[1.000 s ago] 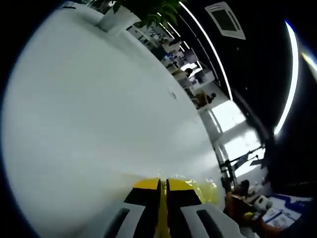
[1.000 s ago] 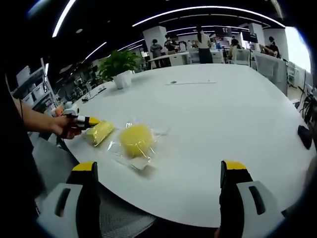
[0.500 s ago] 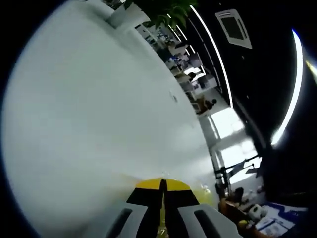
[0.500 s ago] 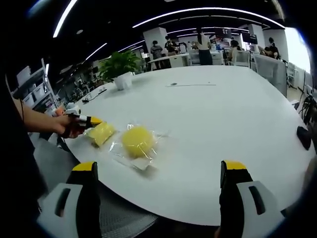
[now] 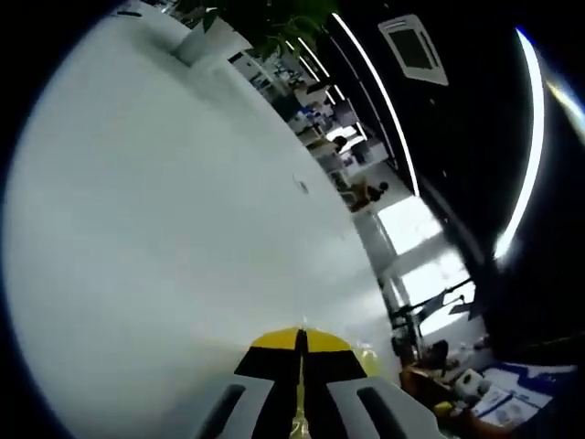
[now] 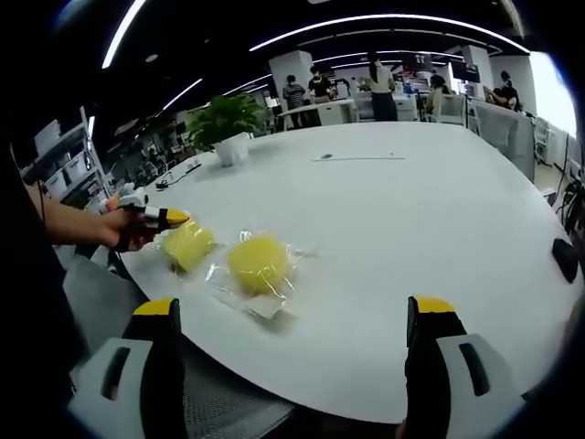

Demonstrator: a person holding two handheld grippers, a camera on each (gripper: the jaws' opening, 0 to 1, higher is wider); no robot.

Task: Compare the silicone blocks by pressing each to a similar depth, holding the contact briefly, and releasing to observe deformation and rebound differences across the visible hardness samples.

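Right gripper view: two yellow bagged blocks sit near the table [image 6: 439, 238] edge, left block [image 6: 187, 245] angled, round block [image 6: 259, 263] beside it. Left gripper [image 6: 174, 219], jaws together, touches the left block; right gripper [image 6: 297, 352] is wide, bare tabletop ahead.

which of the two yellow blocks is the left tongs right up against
The smaller yellow block nearest the table edge; the left tongs sit at its end. The rounder block in clear wrap lies apart, untouched.

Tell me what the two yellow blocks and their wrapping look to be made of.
Round yellow block and smaller yellow block: matte, likely silicone, though a foam-like look can't be excluded. Wrapping: clear glossy plastic film, judging by its crinkles and glints.
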